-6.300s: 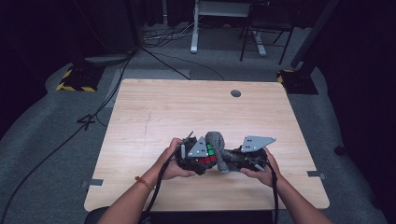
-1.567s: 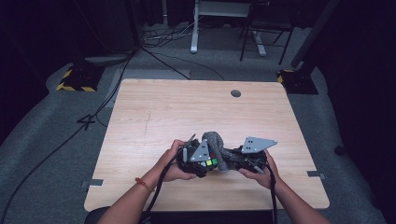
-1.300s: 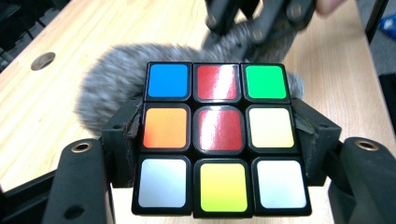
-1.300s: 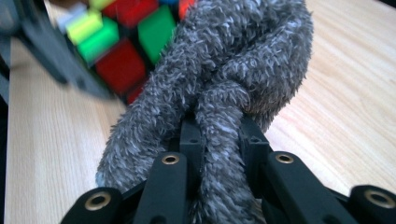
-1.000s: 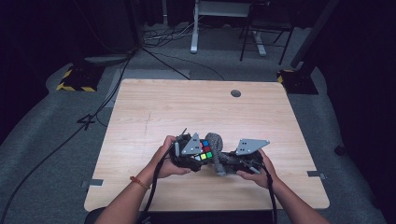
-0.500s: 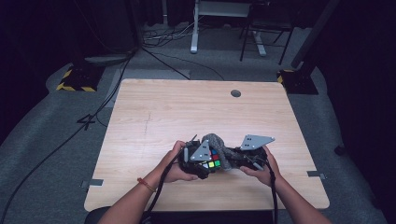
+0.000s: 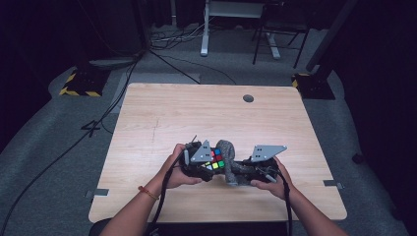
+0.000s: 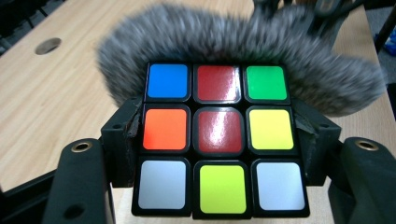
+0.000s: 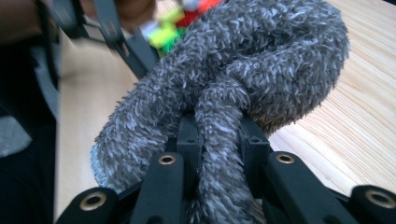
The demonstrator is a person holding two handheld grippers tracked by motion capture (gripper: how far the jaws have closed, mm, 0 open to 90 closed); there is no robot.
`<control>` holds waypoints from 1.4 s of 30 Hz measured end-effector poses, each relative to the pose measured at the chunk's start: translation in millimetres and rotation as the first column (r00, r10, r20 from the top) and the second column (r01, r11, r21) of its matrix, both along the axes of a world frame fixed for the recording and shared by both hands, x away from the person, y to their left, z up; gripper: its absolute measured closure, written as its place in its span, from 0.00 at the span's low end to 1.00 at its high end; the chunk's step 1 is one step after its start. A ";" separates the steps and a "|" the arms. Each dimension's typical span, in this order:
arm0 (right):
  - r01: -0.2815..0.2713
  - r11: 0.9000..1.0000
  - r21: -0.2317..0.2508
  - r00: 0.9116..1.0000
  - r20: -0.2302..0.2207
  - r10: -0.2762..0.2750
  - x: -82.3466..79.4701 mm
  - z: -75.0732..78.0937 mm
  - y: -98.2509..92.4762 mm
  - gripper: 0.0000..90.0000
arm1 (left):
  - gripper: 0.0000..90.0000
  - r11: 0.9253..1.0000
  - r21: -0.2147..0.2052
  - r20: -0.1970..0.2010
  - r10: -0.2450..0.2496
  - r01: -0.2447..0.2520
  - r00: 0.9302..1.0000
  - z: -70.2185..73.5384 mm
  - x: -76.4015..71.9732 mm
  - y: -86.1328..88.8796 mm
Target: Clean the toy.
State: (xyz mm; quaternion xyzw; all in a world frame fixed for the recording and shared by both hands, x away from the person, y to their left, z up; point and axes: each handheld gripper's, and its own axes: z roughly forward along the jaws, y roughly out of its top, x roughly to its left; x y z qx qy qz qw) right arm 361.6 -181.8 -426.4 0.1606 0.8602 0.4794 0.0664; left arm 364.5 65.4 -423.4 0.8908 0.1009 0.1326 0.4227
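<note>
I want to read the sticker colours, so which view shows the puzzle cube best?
The left gripper view: the puzzle cube faces the camera close up, all nine stickers sharp, clamped by the left gripper. The high view shows the cube small between the hands. The right gripper view catches blurred bits behind the grey fuzzy cloth.

I was working in what looked like a recording lab, dark around the edges. A plain wooden table stood alone on grey carpet. Black cables ran across the floor, yellow-and-black hazard tape marked a stand base, and a desk frame stood behind.
</note>
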 end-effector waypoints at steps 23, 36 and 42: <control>0.034 0.998 -0.061 0.999 0.019 -0.033 8.3 -9.6 -2.5 0.84 | 0.37 0.996 -0.094 0.025 -0.004 0.006 1.000 15.8 -6.4 4.8; 0.028 1.000 0.014 0.991 0.129 -0.030 -8.3 9.0 -1.5 0.84 | 0.36 0.999 0.041 0.031 0.005 -0.006 1.000 3.5 -6.5 -13.5; 0.006 1.000 0.023 0.991 0.133 -0.009 -12.1 11.6 1.9 0.84 | 0.36 0.997 0.082 0.025 -0.007 0.005 1.000 -2.8 -6.9 -22.4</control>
